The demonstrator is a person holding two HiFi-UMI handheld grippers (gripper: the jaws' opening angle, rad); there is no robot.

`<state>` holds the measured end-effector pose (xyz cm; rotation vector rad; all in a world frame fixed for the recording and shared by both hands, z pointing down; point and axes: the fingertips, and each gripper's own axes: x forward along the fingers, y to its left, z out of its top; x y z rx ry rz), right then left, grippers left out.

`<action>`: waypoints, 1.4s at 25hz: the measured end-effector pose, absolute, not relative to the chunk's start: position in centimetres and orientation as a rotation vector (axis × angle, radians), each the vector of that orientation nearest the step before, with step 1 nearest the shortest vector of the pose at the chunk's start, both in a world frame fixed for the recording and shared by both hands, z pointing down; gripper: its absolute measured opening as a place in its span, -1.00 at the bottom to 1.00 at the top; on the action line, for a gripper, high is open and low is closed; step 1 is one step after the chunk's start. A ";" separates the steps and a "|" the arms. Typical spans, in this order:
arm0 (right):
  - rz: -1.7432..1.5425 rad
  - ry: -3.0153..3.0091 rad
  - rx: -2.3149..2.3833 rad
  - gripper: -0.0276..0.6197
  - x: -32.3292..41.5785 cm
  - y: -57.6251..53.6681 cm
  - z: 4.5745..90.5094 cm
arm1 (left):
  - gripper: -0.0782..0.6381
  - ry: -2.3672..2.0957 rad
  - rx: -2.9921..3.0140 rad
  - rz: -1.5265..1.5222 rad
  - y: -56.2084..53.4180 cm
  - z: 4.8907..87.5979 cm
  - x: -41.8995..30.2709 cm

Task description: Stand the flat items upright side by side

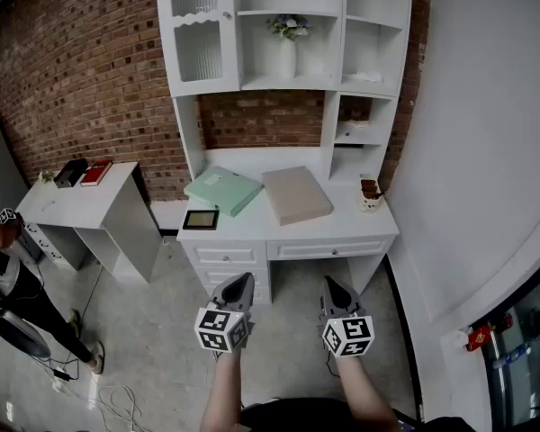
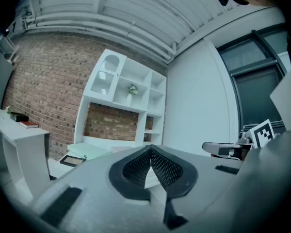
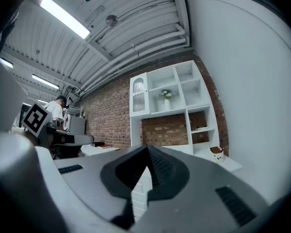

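left hand-held gripper (image 1: 242, 280): grey tapered shell, black rim at the tip, black mesh-textured pads (image 2: 167, 168), dark rectangular slots on the shell; white cube (image 1: 222, 328) with black square markers at its rear. right hand-held gripper (image 1: 331, 283): same build, matching marker cube (image 1: 347, 336). dark garment (image 1: 288, 414) at the torso.

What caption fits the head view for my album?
Both shut, the left gripper and right gripper face a white desk with a green folder and beige book lying flat.
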<state>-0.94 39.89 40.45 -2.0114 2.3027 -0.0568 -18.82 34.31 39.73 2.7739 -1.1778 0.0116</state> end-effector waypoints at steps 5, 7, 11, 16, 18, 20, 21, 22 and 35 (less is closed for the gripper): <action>-0.068 2.295 -2.015 -0.92 -0.6 39.9 40.6 | -0.76 -1.172 2.772 0.017 34.3 39.9 -18.5; -0.072 2.291 -2.017 -0.92 -0.7 39.9 40.7 | -0.76 -1.168 2.774 0.019 34.2 39.9 -18.5; -0.076 2.284 -2.018 -0.92 -0.7 39.9 40.7 | -0.76 -1.159 2.776 0.019 34.3 40.1 -18.5; -0.065 2.286 -1.984 -0.92 -1.3 39.8 40.3 | -0.76 -1.124 2.774 0.008 34.3 40.3 -18.3; -0.060 2.307 -1.970 -0.92 -1.8 39.8 40.3 | -0.76 -1.102 2.799 0.018 34.5 40.4 -18.0; -0.056 2.332 -1.961 -0.92 -2.2 39.7 40.4 | -0.75 -1.077 2.806 0.042 34.6 40.8 -17.6; -0.057 2.343 -1.953 -0.92 -2.4 39.7 40.5 | -0.75 -1.066 2.805 0.051 34.7 40.9 -17.5; -0.063 2.352 -1.943 -0.91 -2.6 39.7 40.5 | -0.75 -1.055 2.803 0.054 34.8 41.1 -17.4; -0.149 2.322 -1.855 -0.06 -2.9 40.7 40.5 | -0.13 -1.016 2.738 -0.017 35.8 42.5 -18.8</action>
